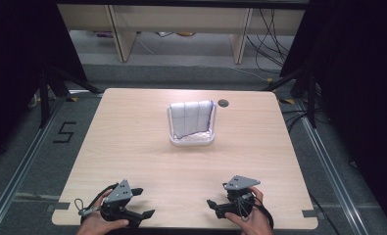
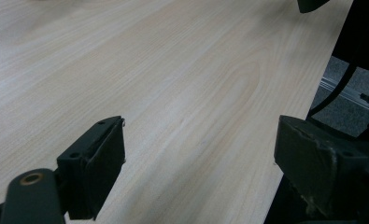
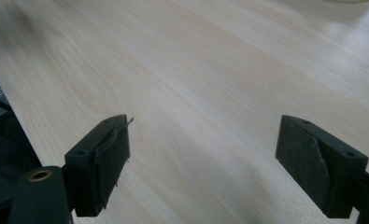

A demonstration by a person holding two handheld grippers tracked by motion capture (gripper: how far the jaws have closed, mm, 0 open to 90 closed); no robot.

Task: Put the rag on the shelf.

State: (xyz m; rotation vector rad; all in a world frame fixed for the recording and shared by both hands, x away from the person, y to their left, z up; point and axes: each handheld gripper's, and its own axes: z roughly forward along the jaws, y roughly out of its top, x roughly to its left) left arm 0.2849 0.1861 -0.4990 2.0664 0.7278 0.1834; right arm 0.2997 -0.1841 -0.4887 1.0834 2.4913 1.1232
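A folded white cloth with thin purple grid lines (image 1: 192,117) lies draped in a shallow white tray (image 1: 191,141) at the middle of the light wooden table (image 1: 132,147). My left gripper (image 1: 144,201) rests at the table's near left edge in a person's hand, jaws pointing right and standing open. In the left gripper view that gripper (image 2: 201,140) has bare wood between its black pads. My right gripper (image 1: 216,195) sits at the near right edge, jaws pointing left. In the right gripper view its jaws (image 3: 203,135) are wide open over bare tabletop. Both are well short of the tray.
A small dark cable hole (image 1: 223,103) sits in the tabletop just right of the tray's far corner. Beyond the table stand wooden desk legs (image 1: 121,39) and loose cables (image 1: 272,44) on the floor. Dark curtains flank both sides.
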